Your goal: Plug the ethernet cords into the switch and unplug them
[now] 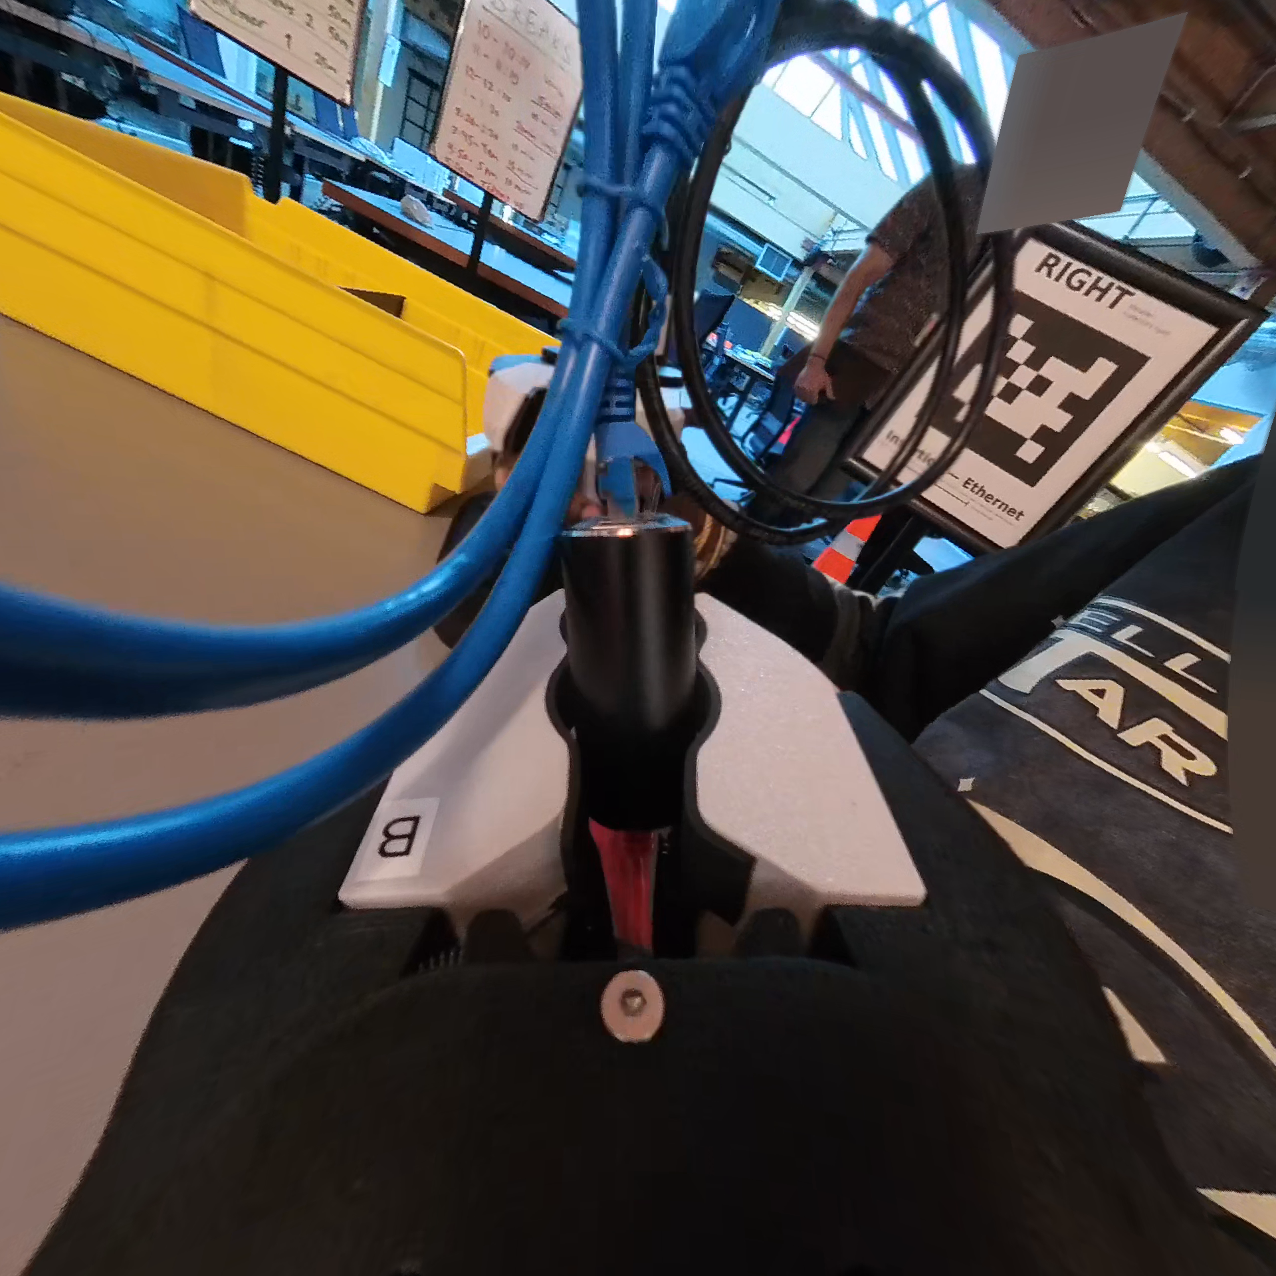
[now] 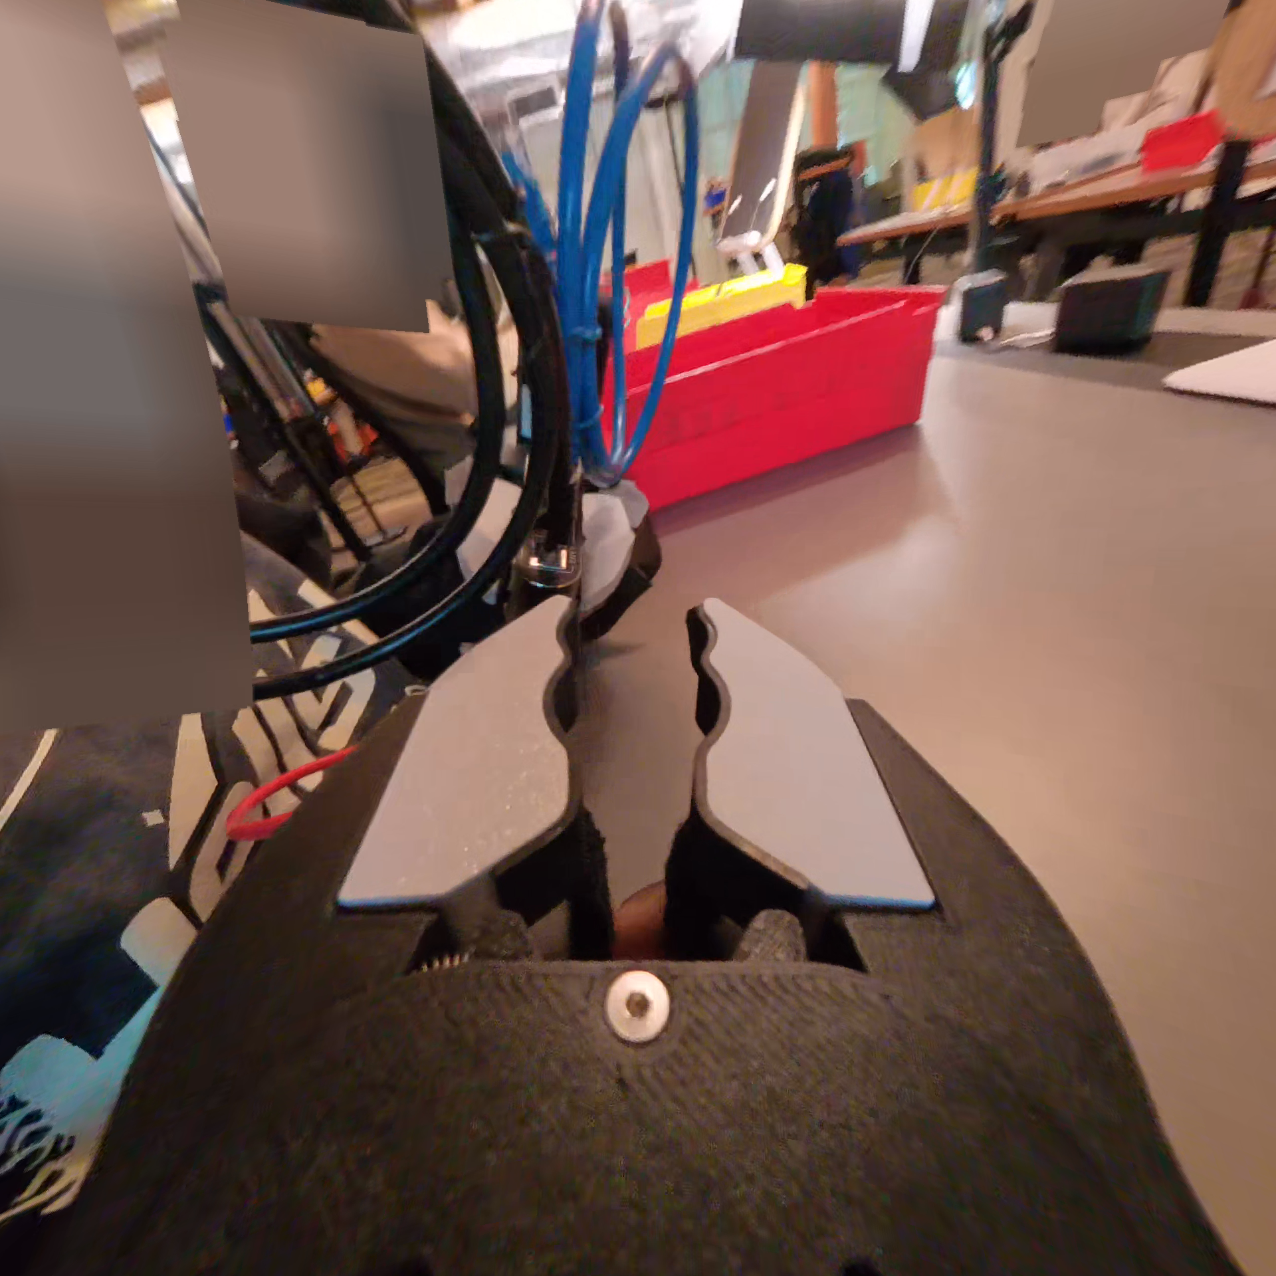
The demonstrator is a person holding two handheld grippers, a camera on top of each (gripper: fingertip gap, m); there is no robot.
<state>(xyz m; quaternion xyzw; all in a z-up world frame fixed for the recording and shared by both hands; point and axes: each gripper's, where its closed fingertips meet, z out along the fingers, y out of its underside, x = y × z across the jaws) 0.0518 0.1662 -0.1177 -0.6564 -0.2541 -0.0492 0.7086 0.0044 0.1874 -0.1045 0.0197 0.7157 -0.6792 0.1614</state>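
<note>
Left wrist view: left gripper (image 1: pixel 627 552) fingers clamp the black switch (image 1: pixel 625 621) — right gripper (image 2: pixel 632 611) fingers part narrowly, empty.

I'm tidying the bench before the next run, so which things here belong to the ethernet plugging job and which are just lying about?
Job: black switch, clamped in the jaws of the left gripper; blue ethernet cords; black cord with clear plug; right gripper, jaws open.
Lying about: yellow bin; red bin; marker sign; orange cone; whiteboards.
</note>
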